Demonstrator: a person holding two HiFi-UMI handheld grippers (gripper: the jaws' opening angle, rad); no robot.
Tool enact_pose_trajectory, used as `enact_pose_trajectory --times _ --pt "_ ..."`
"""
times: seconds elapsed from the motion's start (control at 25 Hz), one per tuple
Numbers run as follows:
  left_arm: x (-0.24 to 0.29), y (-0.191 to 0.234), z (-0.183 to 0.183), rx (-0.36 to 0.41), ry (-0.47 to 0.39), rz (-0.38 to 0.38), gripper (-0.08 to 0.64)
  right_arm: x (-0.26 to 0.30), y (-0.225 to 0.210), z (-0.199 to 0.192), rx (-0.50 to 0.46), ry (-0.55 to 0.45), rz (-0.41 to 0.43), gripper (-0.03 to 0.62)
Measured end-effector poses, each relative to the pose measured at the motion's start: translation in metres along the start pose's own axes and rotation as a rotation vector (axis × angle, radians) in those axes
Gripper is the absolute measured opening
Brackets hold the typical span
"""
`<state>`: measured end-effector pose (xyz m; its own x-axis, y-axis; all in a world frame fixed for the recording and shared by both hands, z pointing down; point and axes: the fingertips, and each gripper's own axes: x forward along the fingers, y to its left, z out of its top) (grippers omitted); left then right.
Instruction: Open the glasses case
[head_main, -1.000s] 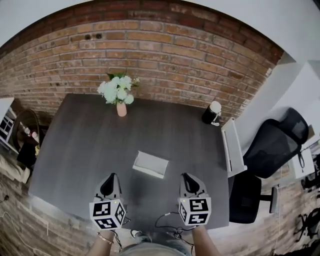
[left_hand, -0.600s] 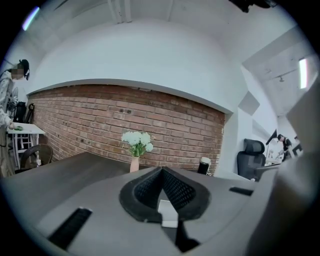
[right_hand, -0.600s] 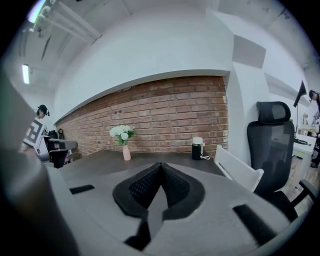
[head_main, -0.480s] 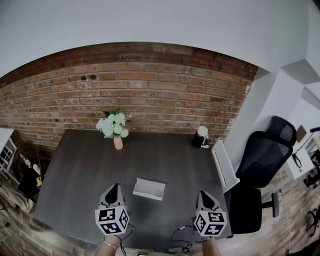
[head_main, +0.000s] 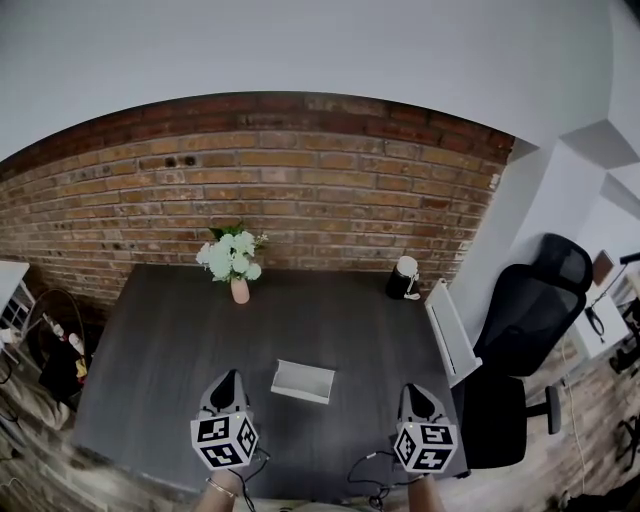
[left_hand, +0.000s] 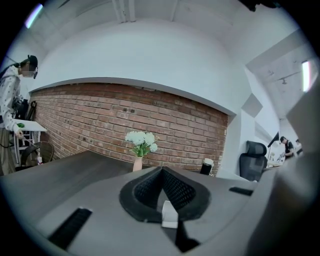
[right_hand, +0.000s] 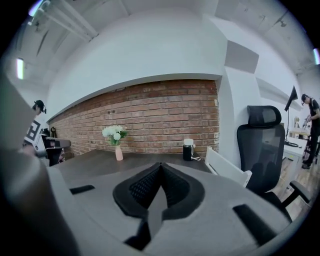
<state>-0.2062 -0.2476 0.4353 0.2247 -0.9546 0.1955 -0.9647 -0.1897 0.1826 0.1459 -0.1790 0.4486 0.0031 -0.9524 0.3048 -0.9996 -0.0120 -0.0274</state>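
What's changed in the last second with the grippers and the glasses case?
The right gripper swung out to the right, away from the white glasses case; its claw is shut and empty. Nothing was grasped or released. The left gripper barely shifted, and the case stays closed on the table.

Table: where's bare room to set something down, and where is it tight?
Bare: the left side of the table, from the flower vase to the near edge, and the back strip between vase and black cup. Tighter: the near middle, where the glasses case lies between the left claw and right claw.
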Motion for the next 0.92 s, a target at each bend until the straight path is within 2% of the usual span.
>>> enact_pose_trajectory --times 0.36,0.92 --pt "-0.007 0.013 -0.003 -0.016 0.009 0.022 -0.005 0.004 0.01 0.0 0.01 0.006 0.012 0.002" --pt "-0.02 0.02 -0.013 -0.009 0.052 0.017 -0.005 0.0 0.023 -0.004 -0.004 0.024 0.035 0.002"
